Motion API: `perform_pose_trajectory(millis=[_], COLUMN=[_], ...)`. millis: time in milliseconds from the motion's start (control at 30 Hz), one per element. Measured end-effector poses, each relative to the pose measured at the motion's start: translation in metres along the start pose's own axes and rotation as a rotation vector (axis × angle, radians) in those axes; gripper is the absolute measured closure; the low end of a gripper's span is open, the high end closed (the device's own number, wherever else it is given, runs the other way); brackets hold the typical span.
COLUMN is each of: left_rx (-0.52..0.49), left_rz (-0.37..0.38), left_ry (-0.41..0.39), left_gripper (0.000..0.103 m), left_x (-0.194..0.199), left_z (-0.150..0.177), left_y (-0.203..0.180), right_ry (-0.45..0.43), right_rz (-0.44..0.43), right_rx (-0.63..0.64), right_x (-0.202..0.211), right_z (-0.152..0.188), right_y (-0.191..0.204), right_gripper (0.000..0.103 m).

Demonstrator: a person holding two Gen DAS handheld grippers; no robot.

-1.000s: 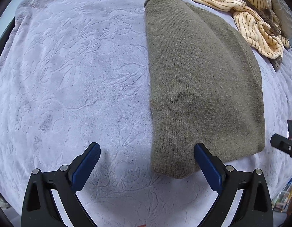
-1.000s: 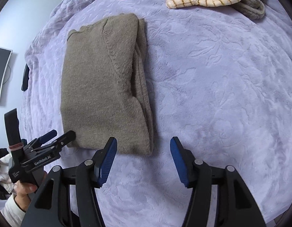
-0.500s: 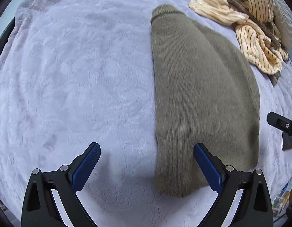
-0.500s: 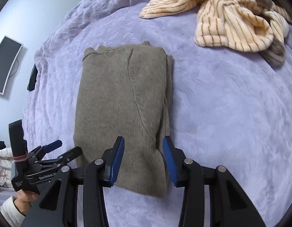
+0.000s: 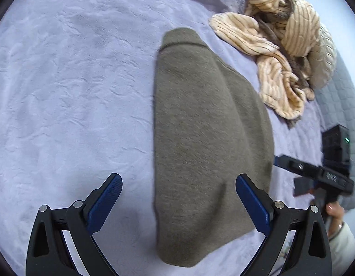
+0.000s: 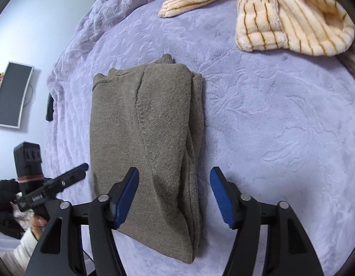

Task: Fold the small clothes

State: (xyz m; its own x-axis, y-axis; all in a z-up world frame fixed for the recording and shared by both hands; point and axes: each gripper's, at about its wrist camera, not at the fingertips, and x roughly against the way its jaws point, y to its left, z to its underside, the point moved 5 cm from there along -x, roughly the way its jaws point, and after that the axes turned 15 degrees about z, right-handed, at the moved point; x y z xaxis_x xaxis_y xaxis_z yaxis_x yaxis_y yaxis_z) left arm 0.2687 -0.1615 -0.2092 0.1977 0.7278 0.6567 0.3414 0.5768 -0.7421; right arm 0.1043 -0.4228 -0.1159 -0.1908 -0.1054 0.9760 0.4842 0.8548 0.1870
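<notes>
A folded olive-brown knit sweater point(image 6: 145, 142) lies flat on a lavender embossed blanket point(image 6: 281, 126) that covers the bed, its long side running from near to far. Its collar end is at the far end and its layered edges show along its right side in the right wrist view.

The right claw point(image 6: 174, 195) hangs over the near end of the sweater. Its jaws have just been opening and stand spread: the left blue pad point(image 6: 125, 197) is above the knit and the right pad is out over the blanket just beside the sweater's right edge, so the near right corner lies between them, not pinched.

The left claw point(image 5: 177, 207) is released too, its pads wide apart. In its own view the near left edge of the sweater point(image 5: 207, 138) lies between them, with the right pad over the fabric and the left pad over bare blanket point(image 5: 74, 92).

A heap of cream striped fleece clothes point(image 6: 287, 16) sits at the far right of the bed, apart from the sweater. A dark monitor point(image 6: 13, 94) hangs on the wall to the left.
</notes>
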Motion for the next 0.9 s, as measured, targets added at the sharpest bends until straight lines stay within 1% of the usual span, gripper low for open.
perform_pose_trajectory(millis=[67,133,200,233,267,300,333,367,400,433,467,533,567,633,700,800,867,900], left_rx=[-0.015,-0.063,-0.097,-0.102,-0.104,-0.108,-0.111,-0.112,-0.108,-0.093,-0.067,-0.009,0.005,0.012,0.001,-0.01,-0.019,-0.023], left_rz=[0.012,-0.027,-0.023,-0.013,-0.004,-0.005,-0.03,-0.084,-0.158,-0.205,-0.224,-0.189,-0.175,-0.159,-0.17,-0.173,-0.142,-0.113], left_ry=[0.021,-0.004,-0.053,-0.074,-0.09,-0.107,-0.118,-0.126,-0.13,-0.125,-0.114,-0.108,-0.108,-0.111,-0.104,-0.093,-0.085,-0.077], left_gripper=[0.004,0.004,0.004,0.004,0.004,0.004,0.004,0.004,0.004,0.004,0.003,0.003,0.001,0.001,0.001,0.002,0.002,0.002], left_x=[-0.008,-0.01,-0.008,-0.006,-0.005,-0.006,-0.009,-0.013,-0.019,-0.025,-0.027,-0.035,-0.037,-0.039,-0.04,-0.036,-0.029,-0.023], left_z=[0.007,0.007,-0.004,-0.009,-0.016,-0.024,-0.031,-0.037,-0.043,-0.045,-0.045,-0.044,-0.044,-0.045,-0.045,-0.044,-0.041,-0.037], left_y=[-0.006,-0.017,-0.029,-0.034,-0.038,-0.041,-0.041,-0.037,-0.028,-0.019,-0.007,0.012,0.017,0.023,0.02,0.011,0.008,0.008], right_ry=[-0.004,-0.058,-0.111,-0.132,-0.144,-0.142,-0.131,-0.117,-0.098,-0.073,-0.057,-0.05,-0.053,-0.054,-0.048,-0.044,-0.045,-0.047], right_rz=[-0.013,-0.024,-0.037,-0.053,-0.072,-0.087,-0.1,-0.094,-0.069,-0.032,-0.006,0.021,0.025,0.004,-0.01,-0.052,-0.073,-0.09], right_rx=[-0.024,-0.023,-0.008,-0.001,0.011,0.026,0.041,0.053,0.064,0.074,0.078,0.068,0.06,0.038,0.019,0.004,0.005,0.006], right_x=[-0.004,0.002,0.011,0.015,0.017,0.017,0.013,0.008,-0.001,-0.012,-0.021,-0.035,-0.039,-0.043,-0.042,-0.033,-0.025,-0.02], right_z=[-0.005,-0.012,-0.021,-0.025,-0.029,-0.032,-0.034,-0.036,-0.037,-0.038,-0.039,-0.042,-0.044,-0.047,-0.05,-0.048,-0.046,-0.044], right_y=[-0.004,0.0,0.01,0.016,0.023,0.03,0.037,0.043,0.045,0.046,0.045,0.037,0.033,0.028,0.024,0.024,0.022,0.019], right_gripper=[0.033,0.033,0.035,0.043,0.049,0.056,0.058,0.06,0.062,0.066,0.069,0.087,0.088,0.088,0.088,0.082,0.071,0.057])
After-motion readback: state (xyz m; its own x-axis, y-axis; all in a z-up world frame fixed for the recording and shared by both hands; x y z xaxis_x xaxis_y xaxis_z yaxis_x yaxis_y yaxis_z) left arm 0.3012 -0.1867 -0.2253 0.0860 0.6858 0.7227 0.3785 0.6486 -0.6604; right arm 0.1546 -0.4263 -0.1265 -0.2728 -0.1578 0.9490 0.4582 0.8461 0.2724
